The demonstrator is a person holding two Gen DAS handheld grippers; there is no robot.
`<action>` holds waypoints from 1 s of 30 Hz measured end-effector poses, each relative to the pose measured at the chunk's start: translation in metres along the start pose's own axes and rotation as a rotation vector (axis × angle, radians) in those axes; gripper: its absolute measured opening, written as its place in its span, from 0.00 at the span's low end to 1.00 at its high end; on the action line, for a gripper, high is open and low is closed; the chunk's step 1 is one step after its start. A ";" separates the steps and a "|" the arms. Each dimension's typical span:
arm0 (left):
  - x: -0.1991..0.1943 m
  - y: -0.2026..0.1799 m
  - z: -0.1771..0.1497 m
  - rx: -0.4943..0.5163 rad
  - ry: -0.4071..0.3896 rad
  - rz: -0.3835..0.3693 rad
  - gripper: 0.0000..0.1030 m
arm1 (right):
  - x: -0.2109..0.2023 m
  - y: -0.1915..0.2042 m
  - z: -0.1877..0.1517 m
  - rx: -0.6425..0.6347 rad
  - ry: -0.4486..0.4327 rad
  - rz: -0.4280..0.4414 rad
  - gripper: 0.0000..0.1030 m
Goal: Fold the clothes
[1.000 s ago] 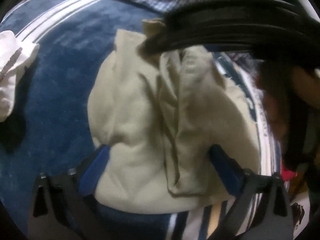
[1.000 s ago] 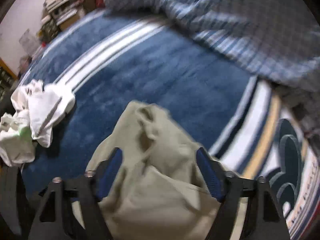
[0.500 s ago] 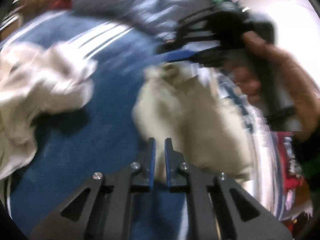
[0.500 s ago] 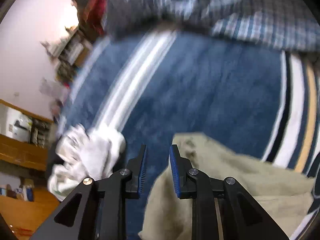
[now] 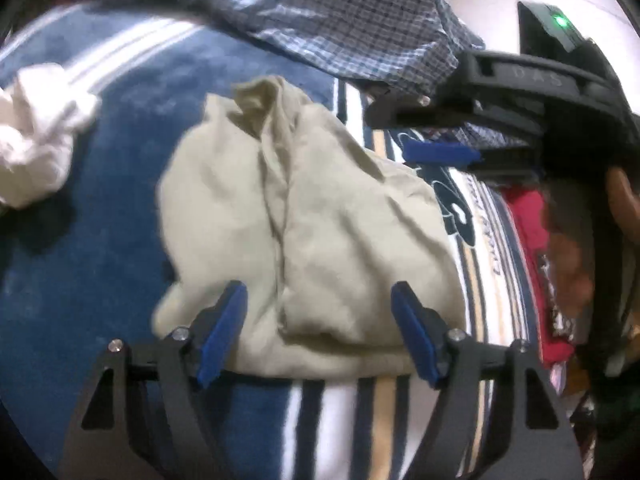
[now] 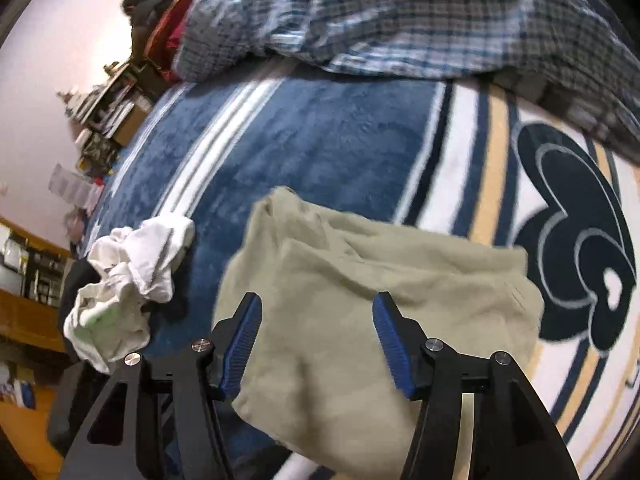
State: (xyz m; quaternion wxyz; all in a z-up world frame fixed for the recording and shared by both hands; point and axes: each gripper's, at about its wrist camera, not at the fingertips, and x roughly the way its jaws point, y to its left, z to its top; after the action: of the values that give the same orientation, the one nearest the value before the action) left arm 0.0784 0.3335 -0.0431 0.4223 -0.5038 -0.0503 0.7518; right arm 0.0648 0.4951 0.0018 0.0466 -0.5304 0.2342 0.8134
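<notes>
Khaki garment [image 5: 304,216] lay roughly bundled, not yet neat; we were opening both the left gripper [image 5: 320,332] and the right gripper [image 6: 316,344] above it, pinching nothing.

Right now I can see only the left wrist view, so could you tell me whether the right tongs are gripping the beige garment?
Observer: No. The right tongs are opening, and the beige garment lies beneath them with neither pad pressing on it.
Operator: Thank you. What lies beyond the white cloth on that side?
Observer: Past the white cloth and the edge of the blue blanket, cluttered shelves stand along the wall.
Operator: And is the blanket's emblem covered?
Observer: Mostly not. The dark emblem shows beside the garment, which overlaps only its lower left edge.
</notes>
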 end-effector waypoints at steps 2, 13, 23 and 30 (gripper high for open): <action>0.010 -0.003 0.001 0.019 0.001 0.026 0.33 | 0.007 -0.001 -0.002 -0.012 0.021 -0.017 0.57; 0.017 0.011 -0.008 -0.103 0.006 -0.068 0.09 | 0.067 0.052 0.048 -0.269 0.099 -0.185 0.57; -0.023 0.014 -0.019 -0.090 -0.038 -0.089 0.06 | 0.105 0.050 0.086 -0.067 0.177 0.014 0.15; -0.041 0.062 -0.030 -0.160 -0.057 0.103 0.02 | 0.136 0.061 0.081 -0.029 0.184 -0.009 0.21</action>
State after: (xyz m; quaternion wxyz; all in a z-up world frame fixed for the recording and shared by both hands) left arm 0.0716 0.2551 -0.0601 0.3399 -0.5165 -0.0964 0.7800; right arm -0.0821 0.4522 -0.0714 0.0207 -0.6044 0.2233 0.7645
